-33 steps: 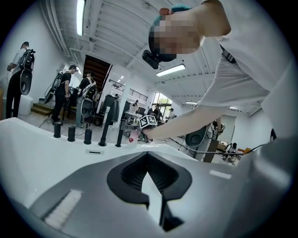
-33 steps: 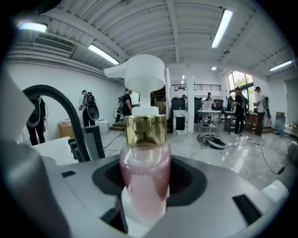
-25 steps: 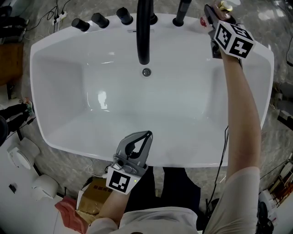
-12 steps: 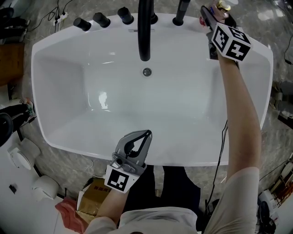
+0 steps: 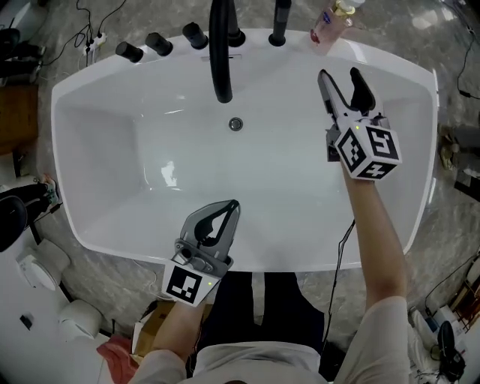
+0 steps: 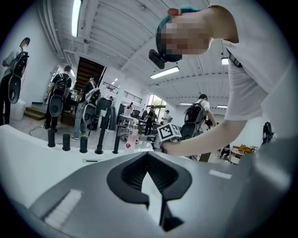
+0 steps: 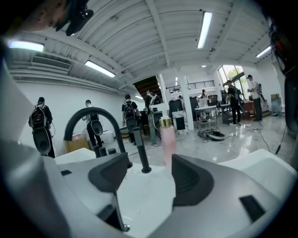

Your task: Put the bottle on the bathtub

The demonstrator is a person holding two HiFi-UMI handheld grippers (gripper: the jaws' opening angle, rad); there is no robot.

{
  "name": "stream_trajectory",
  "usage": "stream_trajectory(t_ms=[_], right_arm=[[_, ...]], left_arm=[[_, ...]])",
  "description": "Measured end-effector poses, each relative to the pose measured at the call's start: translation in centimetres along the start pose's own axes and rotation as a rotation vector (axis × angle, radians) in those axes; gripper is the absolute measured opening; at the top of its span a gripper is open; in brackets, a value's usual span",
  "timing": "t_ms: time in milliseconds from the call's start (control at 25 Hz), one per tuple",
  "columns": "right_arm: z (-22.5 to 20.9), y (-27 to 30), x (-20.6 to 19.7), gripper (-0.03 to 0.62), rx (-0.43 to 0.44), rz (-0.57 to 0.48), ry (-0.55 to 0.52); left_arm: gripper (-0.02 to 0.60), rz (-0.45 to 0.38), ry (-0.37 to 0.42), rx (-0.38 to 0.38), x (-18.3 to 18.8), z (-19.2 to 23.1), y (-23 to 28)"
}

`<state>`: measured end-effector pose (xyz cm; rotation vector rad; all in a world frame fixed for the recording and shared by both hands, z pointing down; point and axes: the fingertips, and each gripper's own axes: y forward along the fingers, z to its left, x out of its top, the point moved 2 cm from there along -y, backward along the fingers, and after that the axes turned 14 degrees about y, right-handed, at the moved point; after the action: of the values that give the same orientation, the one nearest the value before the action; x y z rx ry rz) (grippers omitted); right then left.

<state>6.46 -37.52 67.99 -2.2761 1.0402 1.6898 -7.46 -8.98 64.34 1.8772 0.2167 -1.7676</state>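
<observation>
On the bathtub (image 5: 300, 259) stands the bottle (image 5: 328, 24); the right claw (image 5: 339, 75) gapes wide, empty.

Bottle (image 5: 328, 22) on tub (image 5: 112, 172) rim, beyond R gripper (image 5: 339, 73)

The head view looks steeply down from above the near rim of the white bathtub (image 5: 300, 262) and takes in the whole tub. The left gripper view sits low at that near rim, facing across the basin. The right gripper view is out over the basin – closer to the far rim, facing it. All three share the pink bottle (image 5: 328, 26) (image 6: 132, 139) (image 7: 167, 139); the head and right gripper views share the curved black spout (image 5: 220, 52) (image 7: 88, 116).
</observation>
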Motion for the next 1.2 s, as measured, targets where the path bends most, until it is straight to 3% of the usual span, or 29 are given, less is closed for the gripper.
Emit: stream_trajectory(t_ms=[200, 360, 560, 800, 1200], right_arm=[[1.8, -7.9, -3.8, 0.288, -0.029, 0.030, 0.024], [3.0, -15.1, -7.1, 0.183, -0.126, 0.049, 0.042], [6.1, -20.5, -8.3, 0.009, -0.146, 0.073, 0.004], [9.4, -22.2, -8.9, 0.008, -0.111, 0.067, -0.012], [9.8, -23.3, -10.5, 0.008, -0.114, 0.092, 0.013]], left_arm=[[0.009, -0.021, 0.031, -0.004, 1.2, 0.3, 0.4], [0.009, -0.030, 0.033, -0.019, 1.3, -0.3, 1.1], [0.009, -0.042, 0.052, -0.040, 2.0, -0.9, 1.7], [0.009, -0.054, 0.050, -0.043, 2.6, -1.9, 1.6], [0.009, -0.028, 0.041, -0.043, 1.0, -2.5, 0.3]])
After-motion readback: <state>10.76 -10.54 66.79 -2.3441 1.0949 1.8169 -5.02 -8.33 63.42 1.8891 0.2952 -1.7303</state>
